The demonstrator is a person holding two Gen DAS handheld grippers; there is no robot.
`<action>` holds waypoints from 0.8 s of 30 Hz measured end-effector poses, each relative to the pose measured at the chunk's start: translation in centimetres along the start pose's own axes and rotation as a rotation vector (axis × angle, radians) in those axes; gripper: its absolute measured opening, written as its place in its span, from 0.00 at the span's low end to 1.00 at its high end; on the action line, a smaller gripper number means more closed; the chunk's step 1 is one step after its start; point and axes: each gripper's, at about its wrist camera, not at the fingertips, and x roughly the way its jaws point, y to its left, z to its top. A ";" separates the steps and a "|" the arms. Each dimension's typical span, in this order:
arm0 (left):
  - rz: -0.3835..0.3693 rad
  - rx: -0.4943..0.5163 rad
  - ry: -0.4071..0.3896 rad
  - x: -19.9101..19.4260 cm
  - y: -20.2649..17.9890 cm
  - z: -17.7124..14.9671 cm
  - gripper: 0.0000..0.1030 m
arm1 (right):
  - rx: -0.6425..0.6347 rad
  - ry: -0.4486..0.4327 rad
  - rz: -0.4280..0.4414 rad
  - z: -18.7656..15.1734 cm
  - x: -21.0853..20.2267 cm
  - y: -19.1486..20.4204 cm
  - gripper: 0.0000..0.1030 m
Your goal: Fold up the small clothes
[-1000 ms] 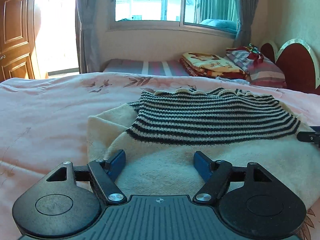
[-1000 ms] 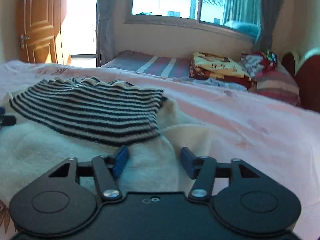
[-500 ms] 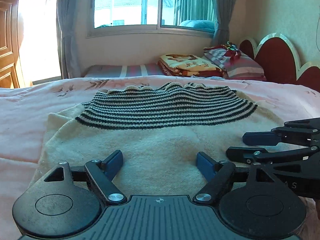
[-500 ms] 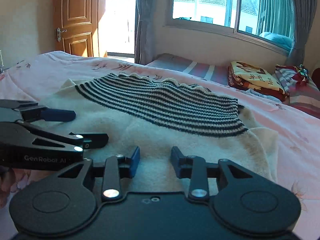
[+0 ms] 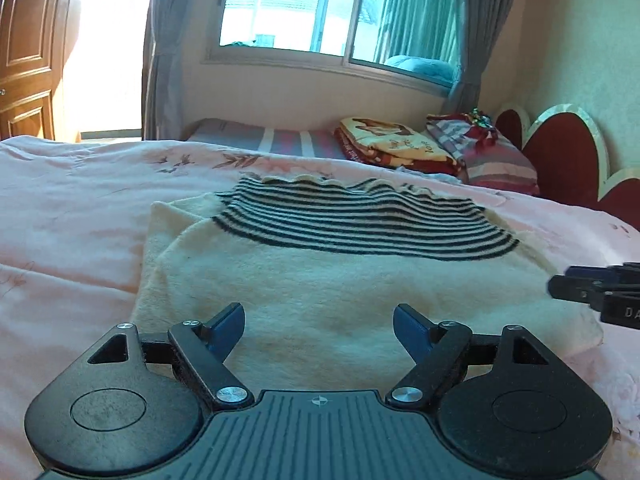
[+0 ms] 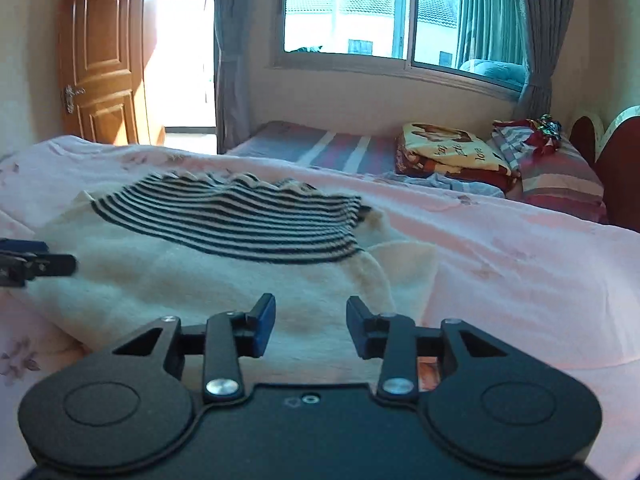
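Left wrist: left gripper (image 5: 319, 325) spread wide, empty, poised over the near cream hem of the sweater (image 5: 344, 280), which lies flat on the bed (image 5: 72, 216), likely lining up a grab.

Right wrist: right gripper (image 6: 311, 322) partly apart after narrowing just now, nothing between the pads, hovering at the hem's other corner, probably for a paired lift.

Black hand-held gripper (image 5: 319, 326), blue fingertips (image 5: 224, 326), silver screws
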 end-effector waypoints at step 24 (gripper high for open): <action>0.052 -0.027 0.020 -0.6 2.2 -2.7 0.83 | 0.084 0.110 -0.098 -4.0 -0.3 -2.2 0.43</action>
